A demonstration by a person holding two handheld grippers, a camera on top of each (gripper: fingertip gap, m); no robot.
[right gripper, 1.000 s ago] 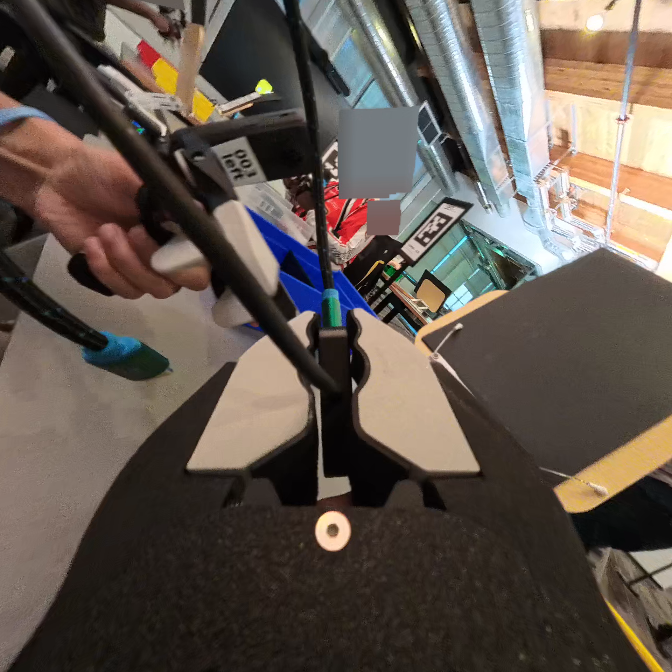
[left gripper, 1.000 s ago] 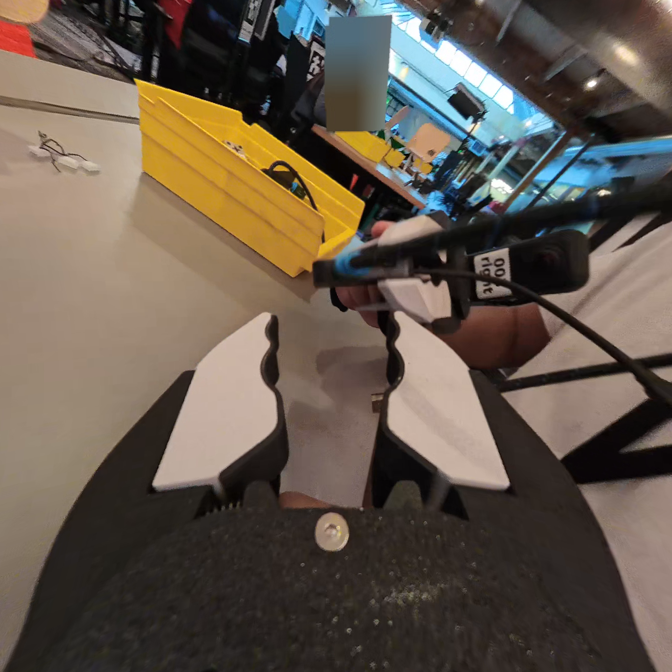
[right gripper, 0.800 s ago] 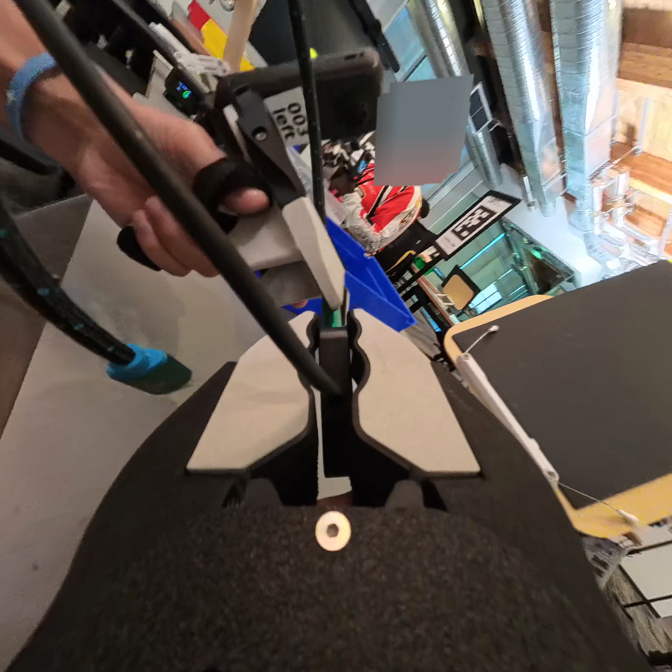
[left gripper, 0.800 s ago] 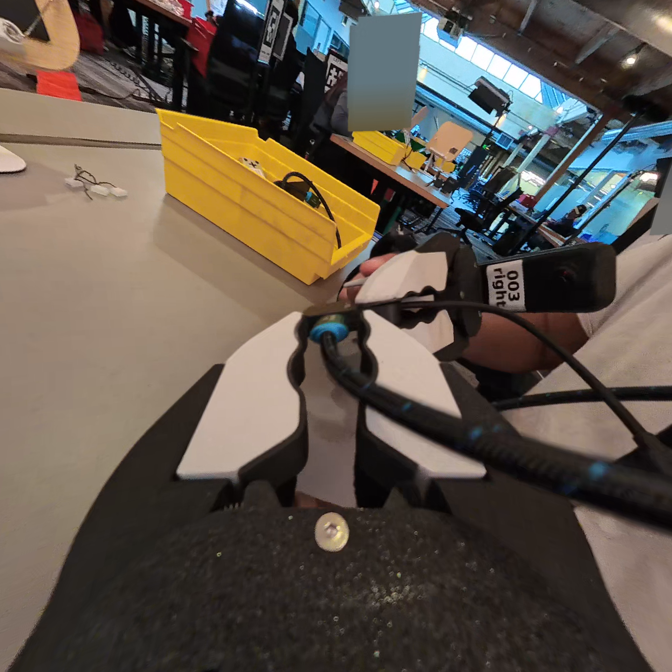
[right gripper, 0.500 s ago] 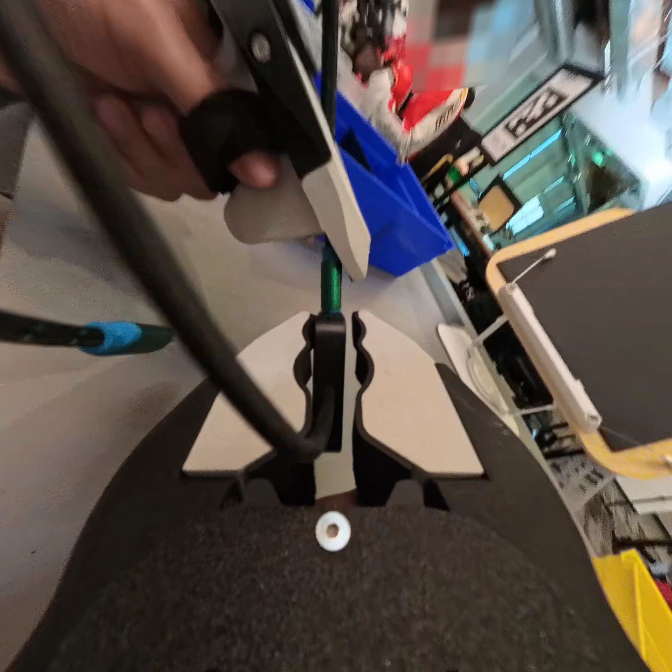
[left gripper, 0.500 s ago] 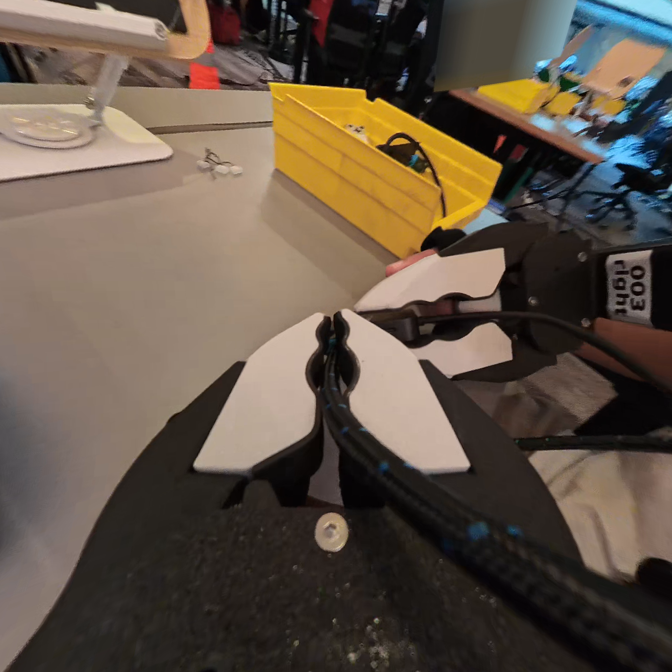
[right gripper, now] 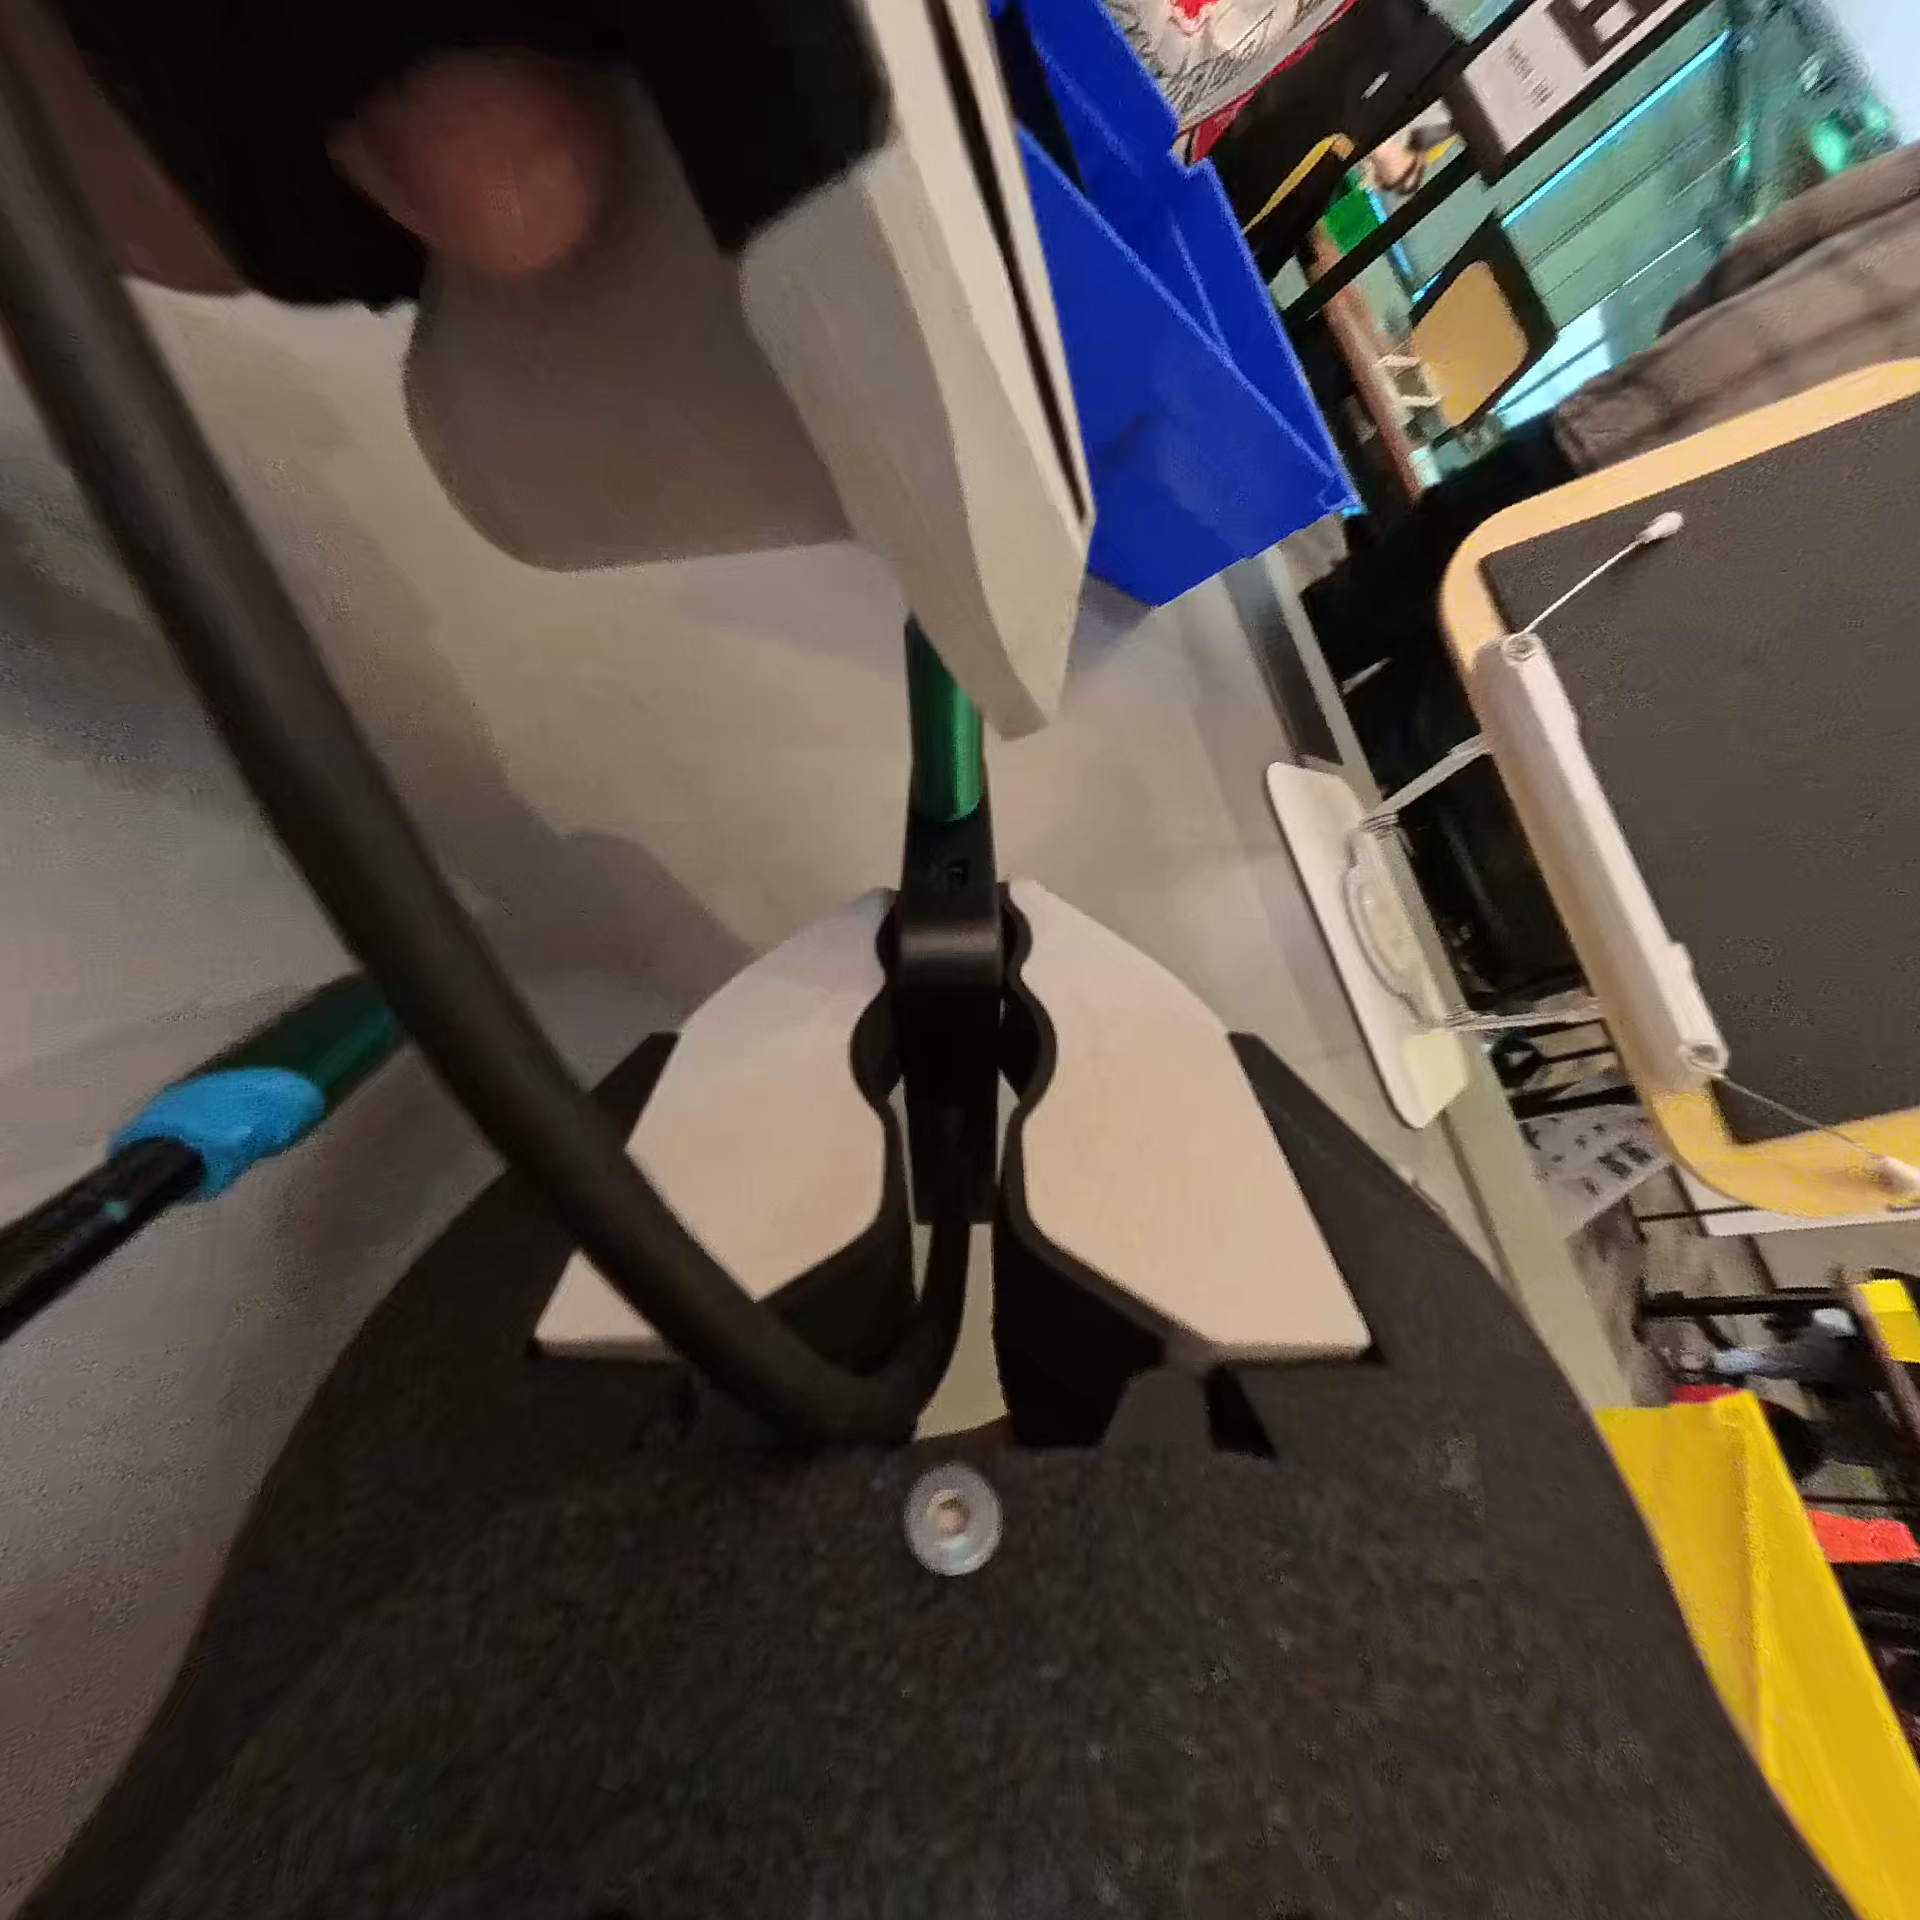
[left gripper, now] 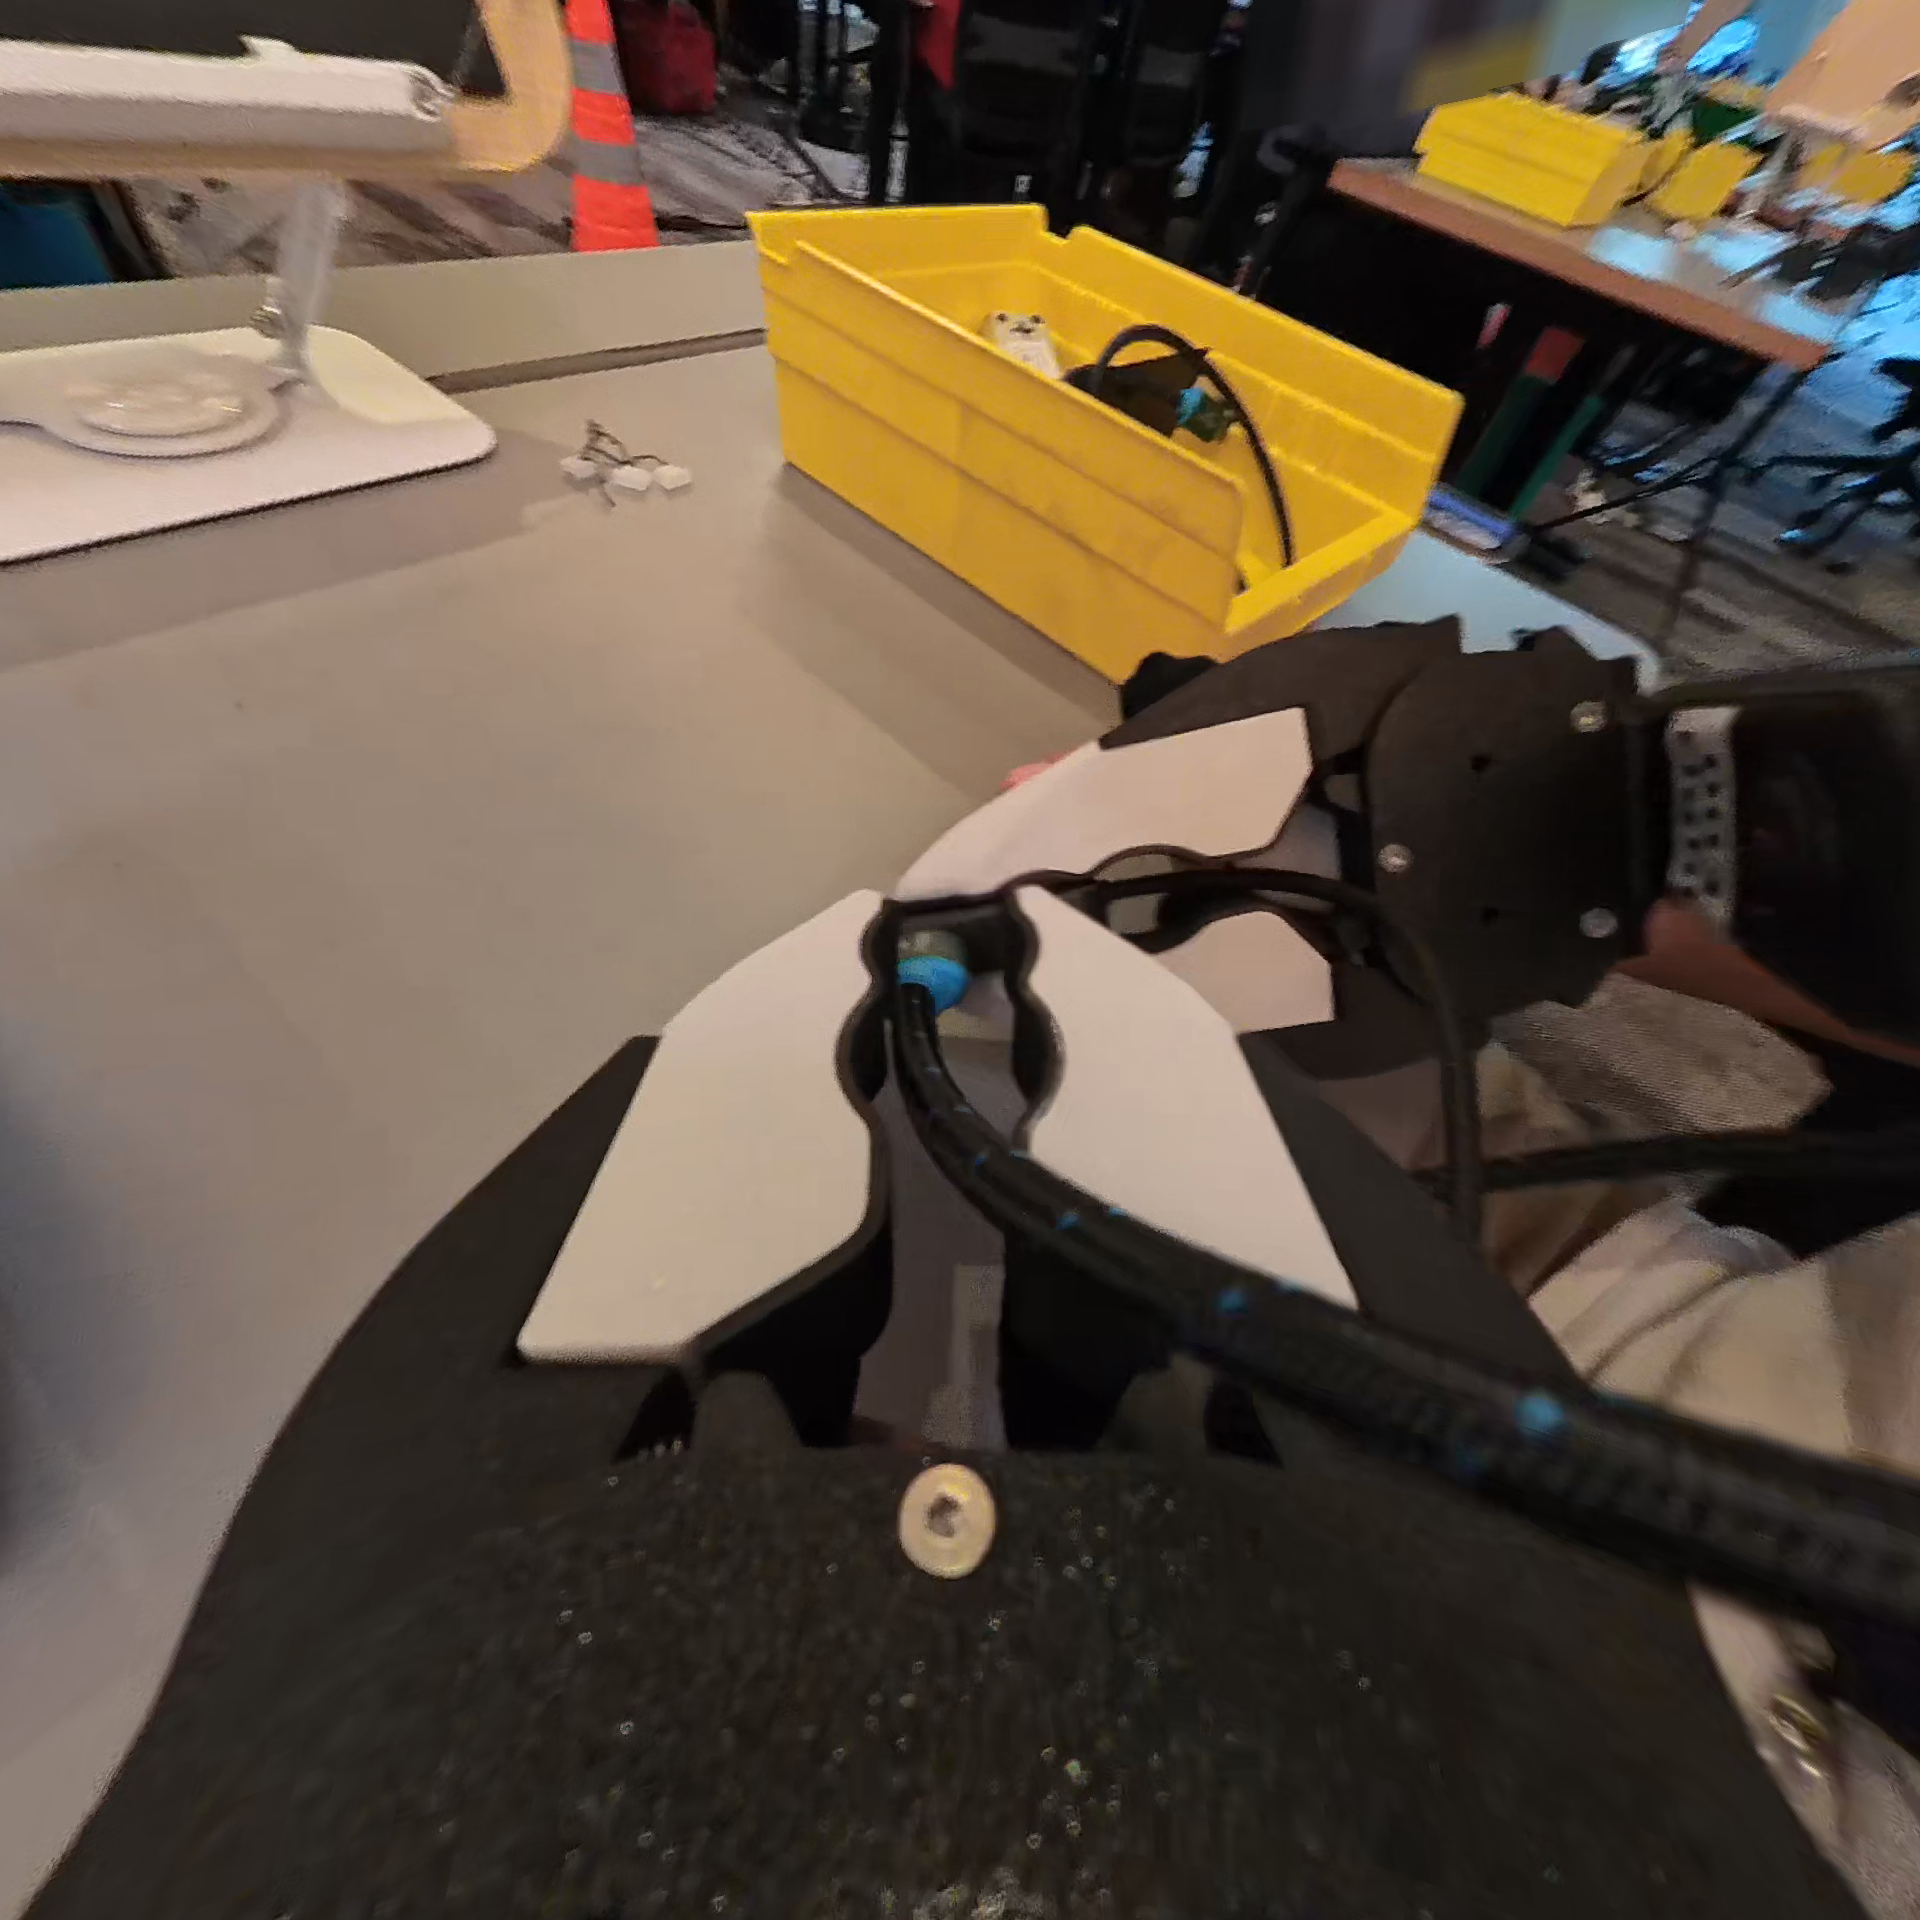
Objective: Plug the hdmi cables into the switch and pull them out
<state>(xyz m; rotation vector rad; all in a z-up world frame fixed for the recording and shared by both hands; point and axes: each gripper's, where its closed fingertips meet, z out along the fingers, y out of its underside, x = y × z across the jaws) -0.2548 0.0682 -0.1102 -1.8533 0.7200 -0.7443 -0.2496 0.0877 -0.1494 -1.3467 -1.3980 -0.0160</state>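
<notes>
My left gripper (left gripper: 948,909) is closed around the blue-collared end (left gripper: 930,977) of a black braided HDMI cable (left gripper: 1299,1320), which runs back over my right finger. My right gripper (right gripper: 945,899) is shut on a black connector body (right gripper: 948,997); a thin black cable (right gripper: 312,779) loops out behind it. A green plug (right gripper: 940,727) runs from that connector up under the left gripper's finger (right gripper: 966,416). The two grippers meet tip to tip above the grey table (left gripper: 416,831). The right gripper also shows in the left wrist view (left gripper: 1039,888). I cannot make out a separate switch box.
A yellow bin (left gripper: 1039,447) holding a cable stands at the back. Small white connectors (left gripper: 623,476) and a white stand base (left gripper: 208,447) lie far left. A blue bin (right gripper: 1164,395) and a tan-rimmed black board (right gripper: 1714,779) are beyond. Another blue-and-green plug end (right gripper: 239,1112) is at the left. About 4 centimeters separates my left fingertips from my right.
One second ago my left gripper was open and empty. It then shut on the braided cable and now sits at the blue collar with wider jaws. The grippers have come closer together.
</notes>
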